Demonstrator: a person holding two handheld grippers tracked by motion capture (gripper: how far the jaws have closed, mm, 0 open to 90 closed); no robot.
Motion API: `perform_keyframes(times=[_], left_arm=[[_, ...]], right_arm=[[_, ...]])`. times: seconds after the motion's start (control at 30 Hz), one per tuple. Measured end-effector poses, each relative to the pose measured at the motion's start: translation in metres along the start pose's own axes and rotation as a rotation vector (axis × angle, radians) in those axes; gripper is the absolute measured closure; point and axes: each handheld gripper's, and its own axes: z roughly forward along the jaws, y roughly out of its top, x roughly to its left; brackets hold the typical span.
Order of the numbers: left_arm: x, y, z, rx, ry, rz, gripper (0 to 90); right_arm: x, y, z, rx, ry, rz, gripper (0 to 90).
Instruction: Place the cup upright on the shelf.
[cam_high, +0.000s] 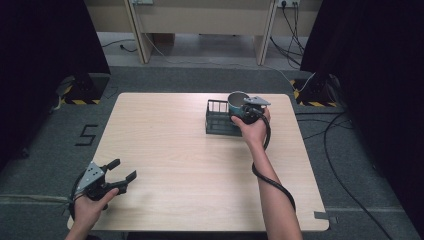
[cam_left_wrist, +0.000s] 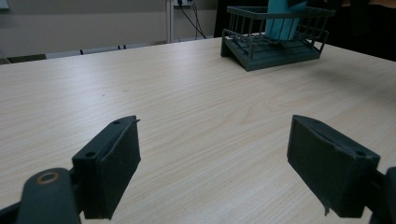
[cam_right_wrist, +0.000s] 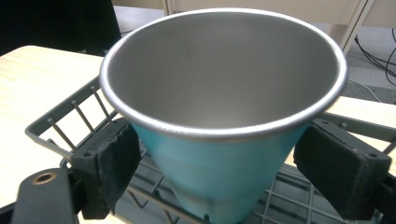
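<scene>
A teal metal cup (cam_right_wrist: 219, 154) is gripped by the right claw (cam_right_wrist: 224, 163) over the wire rack (cam_right_wrist: 60, 121), lowering judged next, while the left claw (cam_left_wrist: 215, 172) is held released.

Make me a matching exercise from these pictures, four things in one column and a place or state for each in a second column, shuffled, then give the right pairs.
Things:
1. cup
2. wire rack
3. left hand-held gripper
4. right hand-held gripper

Places or states:
A. open, near the table's front left corner
B. dark, standing toward the table's far right
C. teal outside, bare metal inside
D. jaws at either side of the cup, over the rack

Pairs: 1-C, 2-B, 3-A, 4-D
</scene>
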Motion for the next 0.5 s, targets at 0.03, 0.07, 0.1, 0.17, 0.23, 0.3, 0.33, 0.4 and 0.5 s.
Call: perform_keyframes(times=[0.03,0.07,0.1,0.17,0.23,0.3,0.33,0.4,0.5], left_arm=[[0.0,0.0,0.0,0.0,0.0,0.0,16.5],[0.0,0.0,0.0,0.0,0.0,0.0,16.5],[0.0,0.0,0.0,0.0,0.0,0.0,16.5],[0.0,0.0,0.0,0.0,0.0,0.0,16.5],[0.0,0.0,0.0,0.001,-0.001,0.001,16.5],[0.0,0.0,0.0,0.001,-0.001,0.001,16.5],[0.0,0.0,0.0,0.001,-0.001,0.001,16.5],[0.0,0.0,0.0,0.001,-0.001,0.001,16.5],[0.0,0.0,0.0,0.001,-0.001,0.001,16.5]], right_arm=[[0.0,0.0,-0.001,0.001,0.002,0.0,15.8],[0.0,0.0,-0.003,-0.001,0.003,0.0,15.8],[0.0,-0.001,-0.004,0.001,0.004,0.0,15.8],[0.0,-0.002,-0.007,0.004,0.006,-0.004,15.7],[0.0,-0.003,-0.01,0.005,0.008,-0.003,15.7],[0.0,-0.004,-0.013,0.005,0.008,-0.006,15.7],[0.0,-0.005,-0.014,0.001,0.008,-0.007,15.7],[0.0,-0.006,-0.018,-0.002,0.009,-0.008,15.7],[0.0,-0.007,-0.023,-0.007,0.013,-0.011,15.7]])
